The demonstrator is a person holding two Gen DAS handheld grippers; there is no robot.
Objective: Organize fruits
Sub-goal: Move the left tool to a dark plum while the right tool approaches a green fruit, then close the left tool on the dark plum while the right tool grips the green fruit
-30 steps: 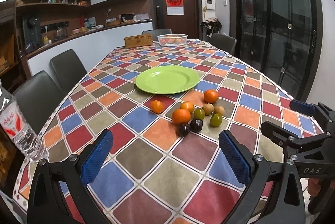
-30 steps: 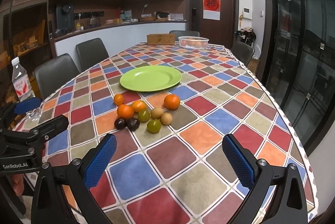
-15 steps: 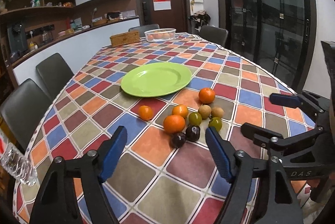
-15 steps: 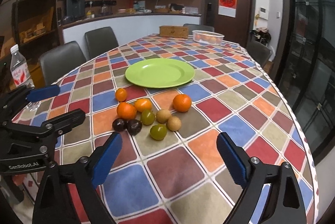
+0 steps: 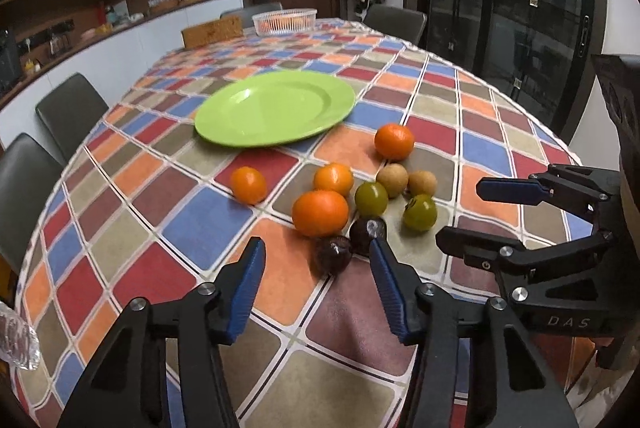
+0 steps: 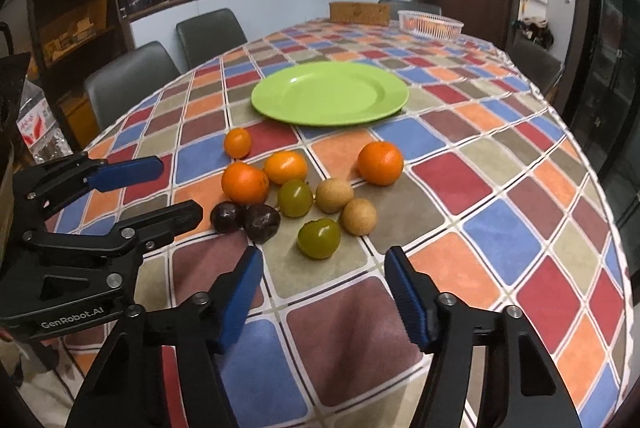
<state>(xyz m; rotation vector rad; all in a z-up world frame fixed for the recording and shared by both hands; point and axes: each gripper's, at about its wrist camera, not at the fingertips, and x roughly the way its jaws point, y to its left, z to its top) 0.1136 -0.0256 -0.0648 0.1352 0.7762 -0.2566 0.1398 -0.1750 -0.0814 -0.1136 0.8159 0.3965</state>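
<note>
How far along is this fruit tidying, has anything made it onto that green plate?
Nothing looks done: the green plate is bare and all the fruit sits loose on the checked tablecloth. In hand: both grippers are open and empty, the left gripper lined up near the dark plums, the right gripper just short of a green fruit. Left to do: every orange, green, brown and dark fruit.

Four oranges [image 5: 320, 213], two green fruits [image 5: 419, 212], two tan [image 5: 392, 180], two dark purple [image 5: 333, 255], being clustered loosely, green plate [image 5: 275, 107] lying bare beyond them
</note>
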